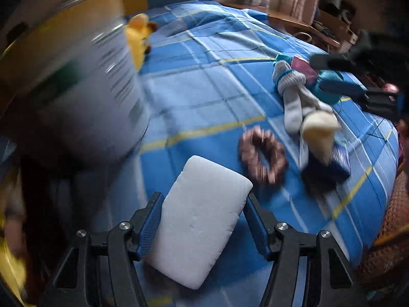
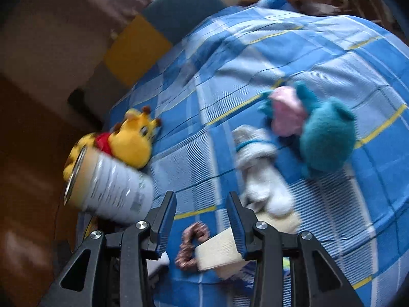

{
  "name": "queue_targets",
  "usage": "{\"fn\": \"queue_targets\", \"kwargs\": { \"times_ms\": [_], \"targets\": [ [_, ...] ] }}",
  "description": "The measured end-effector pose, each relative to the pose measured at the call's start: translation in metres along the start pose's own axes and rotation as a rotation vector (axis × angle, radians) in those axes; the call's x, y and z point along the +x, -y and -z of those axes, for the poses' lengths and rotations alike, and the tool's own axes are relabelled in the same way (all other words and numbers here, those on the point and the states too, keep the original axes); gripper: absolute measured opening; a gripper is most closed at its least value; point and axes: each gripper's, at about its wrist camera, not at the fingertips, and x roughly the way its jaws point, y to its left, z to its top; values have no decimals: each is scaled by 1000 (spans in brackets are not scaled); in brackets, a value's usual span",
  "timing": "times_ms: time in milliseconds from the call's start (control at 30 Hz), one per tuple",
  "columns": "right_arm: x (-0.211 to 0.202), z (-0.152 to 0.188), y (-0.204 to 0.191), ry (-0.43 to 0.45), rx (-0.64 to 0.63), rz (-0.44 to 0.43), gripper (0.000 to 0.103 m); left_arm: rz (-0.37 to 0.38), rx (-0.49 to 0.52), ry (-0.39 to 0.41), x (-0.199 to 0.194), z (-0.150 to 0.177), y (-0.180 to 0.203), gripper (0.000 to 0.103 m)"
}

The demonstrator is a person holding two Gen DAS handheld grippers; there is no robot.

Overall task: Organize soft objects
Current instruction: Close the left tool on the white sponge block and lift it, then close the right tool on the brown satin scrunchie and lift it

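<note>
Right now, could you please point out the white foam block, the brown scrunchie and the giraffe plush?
white foam block (image 1: 202, 220), left wrist view, middle of its top face.
brown scrunchie (image 1: 274, 151), left wrist view, right side of the ring.
giraffe plush (image 2: 133, 140), right wrist view, its yellow head.

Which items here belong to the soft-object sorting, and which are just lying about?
Job:
white sponge in the left hand-held gripper
brown scrunchie
grey socks
teal plush
yellow plush
tin container

Lying about:
plaid bedcover
wooden shelf
</note>
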Motion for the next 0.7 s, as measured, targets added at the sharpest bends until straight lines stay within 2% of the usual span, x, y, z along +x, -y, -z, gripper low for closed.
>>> {"fn": "queue_targets", "kwargs": {
  "times_ms": [67,133,300,433,533,700],
  "targets": [
    [7,5,-14,-40,-67,-13,41,-7,-40,5,-4,21,-2,64],
    [17,12,-30,-90,-153,-19,41,-18,-33,49,-7,33,-1,64],
    [43,29,-58,-190,-303,32,41,-14,-35,80,-2,37,-2,65],
    [75,38,-65,-272,-395,153,42,-11,-17,128,-5,47,-1,65],
    [97,40,-67,-331,-426,200,43,-1,-21,146,-7,51,-4,66],
    [106,51,-80,-368,-554,289,44,23,-41,172,-10,57,-8,65]
  ]
}}
